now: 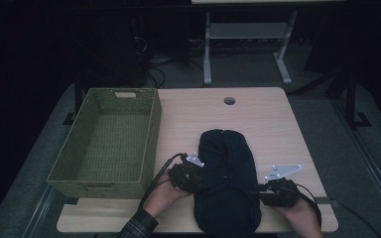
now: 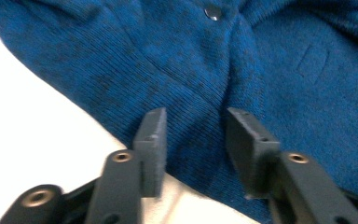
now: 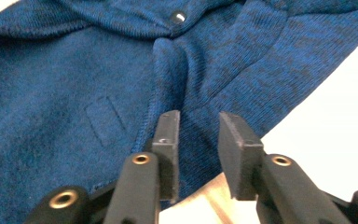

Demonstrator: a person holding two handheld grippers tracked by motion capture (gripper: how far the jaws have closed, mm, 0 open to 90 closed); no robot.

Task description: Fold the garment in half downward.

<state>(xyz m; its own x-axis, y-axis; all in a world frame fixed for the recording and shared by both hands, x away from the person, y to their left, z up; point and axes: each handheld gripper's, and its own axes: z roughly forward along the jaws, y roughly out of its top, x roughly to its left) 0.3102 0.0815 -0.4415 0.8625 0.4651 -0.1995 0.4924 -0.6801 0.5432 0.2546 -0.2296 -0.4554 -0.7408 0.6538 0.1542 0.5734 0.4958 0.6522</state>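
A dark blue knit garment (image 1: 228, 168) lies bunched on the front middle of the wooden table (image 1: 273, 124). My left gripper (image 1: 194, 178) is at the garment's left edge and my right gripper (image 1: 268, 191) at its right edge, each held by a hand. In the left gripper view the gripper (image 2: 193, 116) is open, its jaws astride the blue knit (image 2: 261, 70) near its hem. A metal snap (image 2: 213, 12) sits at the top. In the right gripper view the gripper (image 3: 199, 119) is open with a narrower gap, and a raised fold of the knit (image 3: 172, 70) runs into it below a snap (image 3: 178, 17).
A green woven basket (image 1: 151, 129) stands on the table's left half, with nothing visible inside. A round cable hole (image 1: 229, 101) is near the table's far edge. Another desk's white legs (image 1: 207, 49) stand on the floor beyond.
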